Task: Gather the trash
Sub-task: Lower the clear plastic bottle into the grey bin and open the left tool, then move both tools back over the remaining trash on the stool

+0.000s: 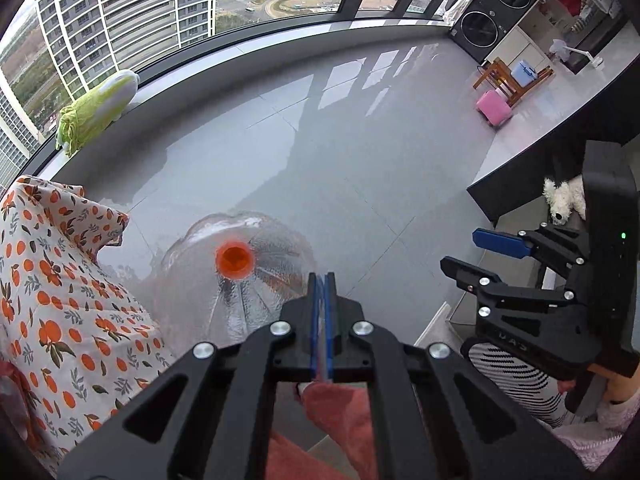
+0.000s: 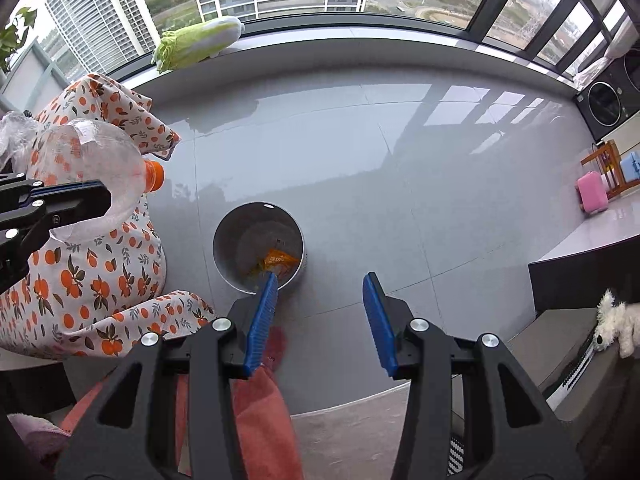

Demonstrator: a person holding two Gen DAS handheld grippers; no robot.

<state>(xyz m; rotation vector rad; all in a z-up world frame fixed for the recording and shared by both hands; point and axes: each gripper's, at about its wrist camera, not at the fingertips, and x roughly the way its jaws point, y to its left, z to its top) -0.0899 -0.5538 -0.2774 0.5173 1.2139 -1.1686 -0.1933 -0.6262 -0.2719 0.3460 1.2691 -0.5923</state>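
My left gripper (image 1: 322, 280) is shut on a crushed clear plastic bottle (image 1: 224, 280) with an orange cap (image 1: 234, 260), pinching its thin wall and holding it in the air. In the right wrist view the bottle (image 2: 96, 168) hangs at the left, above the patterned cloth, left of a grey round bin (image 2: 224, 240) on the floor. The bin holds an orange wrapper (image 2: 278, 260). My right gripper (image 2: 320, 312) is open and empty, just in front of the bin. It also shows in the left wrist view (image 1: 468, 248).
An orange-print cloth (image 2: 80, 280) covers something at the left. A cabbage plush (image 2: 196, 42) lies on the window sill. A dark low table (image 2: 580, 272) and a white dog plush (image 2: 616, 320) are at the right. A pink stool (image 2: 592, 192) stands far right.
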